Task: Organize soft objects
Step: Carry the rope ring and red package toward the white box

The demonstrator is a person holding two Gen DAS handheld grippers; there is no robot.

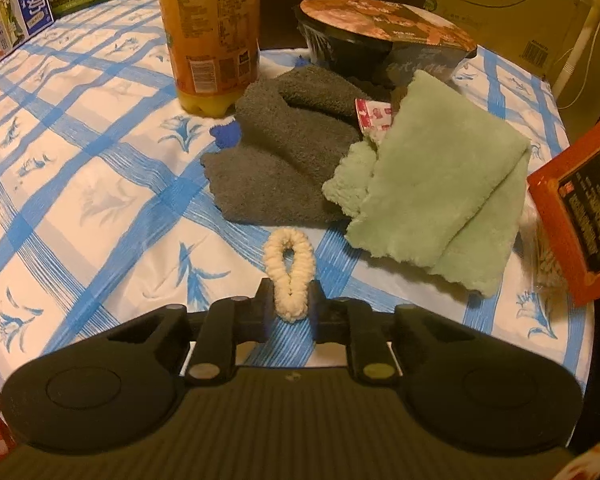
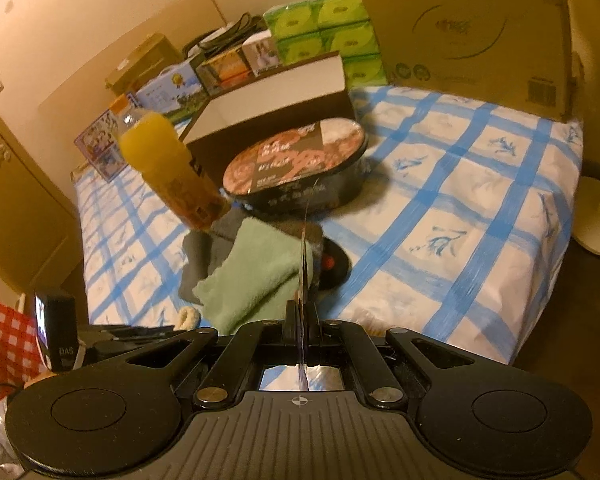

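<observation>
The left gripper [image 1: 289,305] fingers clamp a cream loop [image 1: 289,268], near the green cloth [image 1: 432,196] edge. The right gripper [image 2: 303,320] fingers pinch a thin packet [image 2: 305,264]. The surface [image 2: 460,208] is free on the right.

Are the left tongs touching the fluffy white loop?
Touching. In the left wrist view, the left tongs are shut on the fluffy white loop, squeezing its lower end between both fingers above the checked tablecloth.

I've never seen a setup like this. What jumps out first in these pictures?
Probably the fluffy cream scrunchie pinched upright in the left claw, low over the blue-checked tablecloth. Just beyond it lie a grey towel and a folded green cloth, side by side. Behind them stand a tall orange juice bottle and a sealed noodle bowl.
</observation>
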